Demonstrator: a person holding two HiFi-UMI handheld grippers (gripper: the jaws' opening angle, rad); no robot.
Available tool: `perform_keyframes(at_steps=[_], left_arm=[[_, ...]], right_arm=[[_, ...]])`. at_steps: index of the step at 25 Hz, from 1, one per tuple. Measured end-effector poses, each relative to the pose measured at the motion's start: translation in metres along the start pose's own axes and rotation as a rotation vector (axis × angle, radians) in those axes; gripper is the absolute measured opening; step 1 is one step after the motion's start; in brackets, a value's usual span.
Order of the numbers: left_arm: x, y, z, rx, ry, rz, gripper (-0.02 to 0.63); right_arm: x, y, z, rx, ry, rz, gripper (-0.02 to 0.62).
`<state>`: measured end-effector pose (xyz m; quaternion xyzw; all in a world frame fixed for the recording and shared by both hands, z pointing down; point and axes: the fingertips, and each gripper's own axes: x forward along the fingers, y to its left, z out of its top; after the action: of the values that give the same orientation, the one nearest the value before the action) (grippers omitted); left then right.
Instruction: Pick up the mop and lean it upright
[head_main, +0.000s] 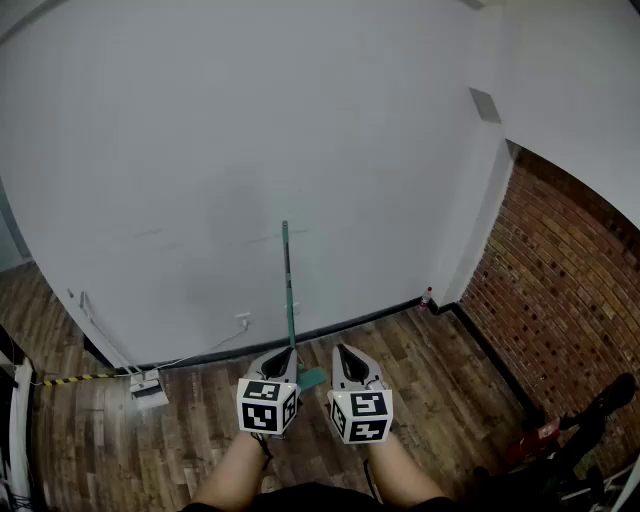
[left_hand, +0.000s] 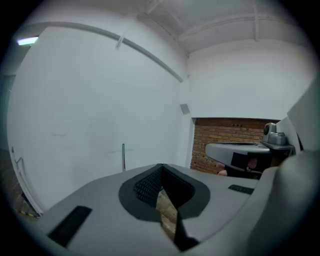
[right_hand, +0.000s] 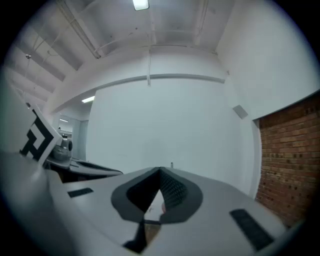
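Head view first, nearest things: two bare forearms run up from the bottom edge, each carrying a gripper topped by a cube of black-and-white square markers. The left gripper (head_main: 283, 352) and the right gripper (head_main: 345, 350) sit side by side, pointing roughly level toward the wall. In the gripper views, the left gripper's (left_hand: 161, 166) grey shells meet at a point, their black ribbed pads pressed together on nothing, with only floorboards showing through the slit below. The right gripper (right_hand: 160, 170) is likewise closed tip to tip and empty.

Just beyond the tips stands the mop (head_main: 288, 290). It has a thin, straight green pole, and its flat teal head (head_main: 312, 378) lies on the floor between the two grippers. The pole rises nearly vertical and seems to rest its top against the white wall (head_main: 200, 150) — smooth, matt, plain. Neither gripper touches it, so I judge the leaning is done and the closed, empty jaws are simply held clear.

The wood floor (head_main: 430, 380) is made of worn, brown planks. Farthest right is a rough red brick wall (head_main: 560, 280).
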<state>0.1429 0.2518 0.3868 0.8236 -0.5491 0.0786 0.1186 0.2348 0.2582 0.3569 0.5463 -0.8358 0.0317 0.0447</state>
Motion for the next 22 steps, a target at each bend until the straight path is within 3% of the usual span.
perform_keyframes(at_steps=[11,22], left_arm=[[0.014,-0.002,-0.005,0.005,0.023,-0.004,-0.003],[0.014,0.047,0.002,-0.017,0.013,-0.018,-0.003]], right_arm=[[0.006,-0.01,-0.002,0.044,0.025,-0.004,0.009],[0.046,0.028,-0.002,0.029,0.051,0.012,0.009]])
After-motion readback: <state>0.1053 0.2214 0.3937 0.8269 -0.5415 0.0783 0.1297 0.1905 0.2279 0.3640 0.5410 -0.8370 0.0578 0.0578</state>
